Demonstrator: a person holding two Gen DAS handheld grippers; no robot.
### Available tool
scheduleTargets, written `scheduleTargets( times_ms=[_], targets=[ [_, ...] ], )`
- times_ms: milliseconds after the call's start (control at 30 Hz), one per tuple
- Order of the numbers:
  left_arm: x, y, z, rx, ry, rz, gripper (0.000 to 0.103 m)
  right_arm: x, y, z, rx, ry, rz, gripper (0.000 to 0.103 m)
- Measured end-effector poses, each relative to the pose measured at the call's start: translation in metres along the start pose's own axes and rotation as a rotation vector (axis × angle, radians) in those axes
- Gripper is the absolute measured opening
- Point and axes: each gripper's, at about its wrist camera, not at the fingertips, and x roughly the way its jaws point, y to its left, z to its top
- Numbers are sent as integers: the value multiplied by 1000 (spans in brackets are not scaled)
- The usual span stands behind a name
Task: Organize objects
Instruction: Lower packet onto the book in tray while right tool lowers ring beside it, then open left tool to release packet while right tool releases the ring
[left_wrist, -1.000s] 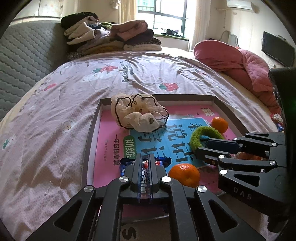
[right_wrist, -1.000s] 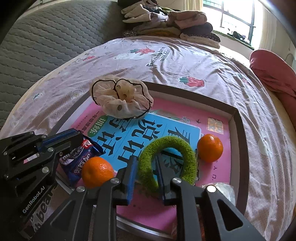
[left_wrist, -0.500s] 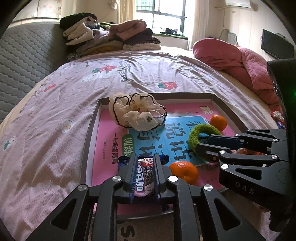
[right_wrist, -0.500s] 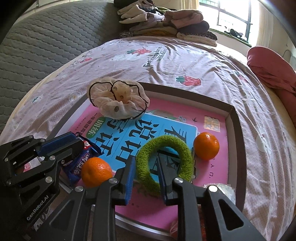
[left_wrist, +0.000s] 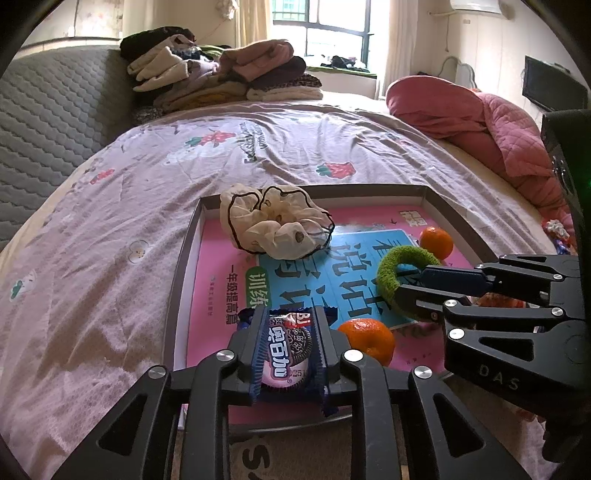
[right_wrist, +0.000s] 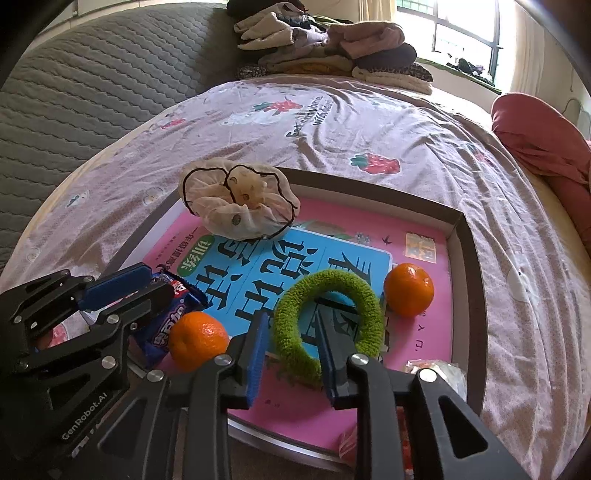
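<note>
cookie pack: blue Oreo wrapper, near-left of tray, flat betw left hand-held gripper pads
green scrunchie: fuzzy ring, near-right, flat
cream scrunchie: far-left corner
tangerines: one near edge, one right side

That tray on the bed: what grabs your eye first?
A shallow tray lined with a bright pink and blue book cover lies on the flowered bedsheet. On it lie two oranges, a cream scrunchie at the far corner and a green scrunchie, which the right gripper straddles. The left gripper frames a cookie packet.
</note>
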Motion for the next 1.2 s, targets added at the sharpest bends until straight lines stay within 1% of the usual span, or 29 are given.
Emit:
scheduleTargets(
  times_ms=[33, 67, 300, 400, 533, 667, 733, 900, 1067, 1200],
  targets=[
    [0, -1, 0, 0, 0, 1, 31, -1, 0, 0, -1, -3, -1, 28],
    [-1, 0, -1, 0, -1, 1, 32, -1, 1, 0, -2, -3, -2, 29],
    [-1, -1, 0, 2, -1, 2, 33, -3, 0, 1, -3, -7, -2, 29],
    [-1, -2, 0, 2, -2, 6, 37, -3, 0, 1, -5, -9, -8, 29],
    [-1, -2, 0, 2, -2, 8, 42, -3, 0, 1, -6, -8, -9, 29],
    [-2, -2, 0, 2, -2, 10, 50, -4, 1, 1, -9, -12, -16, 29],
    [-3, -1, 1, -4, -4, 9, 51, -5, 1, 1, -9, -14, -18, 30],
    [-5, 0, 3, -13, -3, 6, 53, -10, 0, 2, -6, -27, -26, 38],
    [-7, 0, 3, -10, -2, 7, 56, -13, 0, 4, -9, -35, -31, 39],
    [-12, 3, 6, -11, -20, 33, 57, -16, 0, 4, -12, -39, -30, 39]
  ],
)
